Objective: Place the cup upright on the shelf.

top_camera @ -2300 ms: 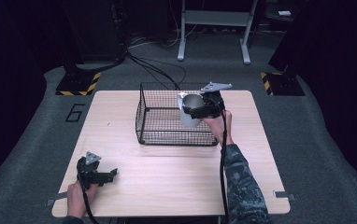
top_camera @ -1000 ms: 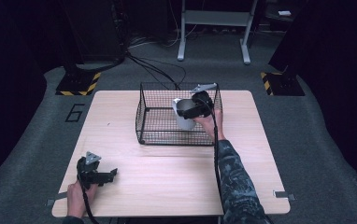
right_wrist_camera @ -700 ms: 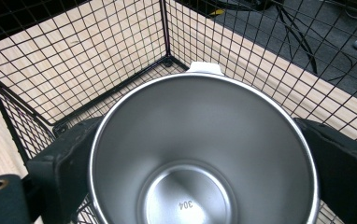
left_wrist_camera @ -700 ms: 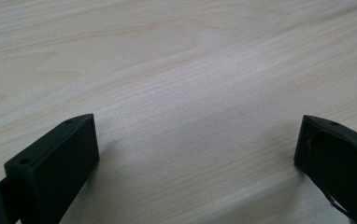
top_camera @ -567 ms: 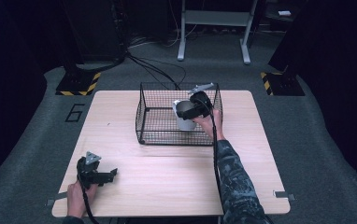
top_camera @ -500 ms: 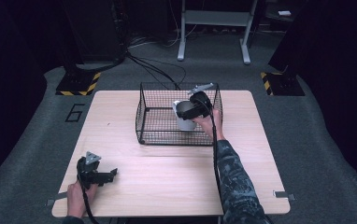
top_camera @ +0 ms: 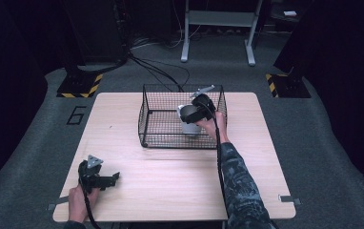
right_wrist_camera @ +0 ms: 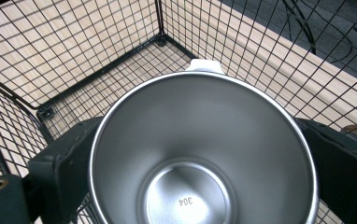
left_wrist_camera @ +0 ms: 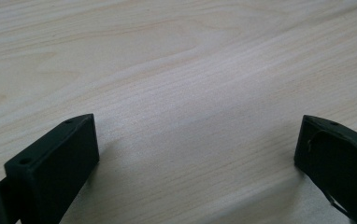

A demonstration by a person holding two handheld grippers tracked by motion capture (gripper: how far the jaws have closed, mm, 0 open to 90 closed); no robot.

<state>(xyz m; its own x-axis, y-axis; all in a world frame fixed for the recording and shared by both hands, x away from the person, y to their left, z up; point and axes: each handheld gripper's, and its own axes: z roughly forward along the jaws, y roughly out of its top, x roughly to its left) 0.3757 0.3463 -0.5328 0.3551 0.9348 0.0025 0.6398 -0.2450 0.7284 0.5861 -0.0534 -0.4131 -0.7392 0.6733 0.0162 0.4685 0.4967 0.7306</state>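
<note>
Steel cup, empty, sits inside the wire basket; we see right gripper clamped on it. Left gripper jaws apart over table.

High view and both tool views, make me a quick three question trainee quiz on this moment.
1. True or false: the left tool is holding something.
2. What does the right tool grip? A) steel cup B) sponge C) bottle
3. Where is that item?

Key:
1. False; its jaws are apart over bare table.
2. A, the steel cup.
3. Inside the wire basket, near its right side.
</note>
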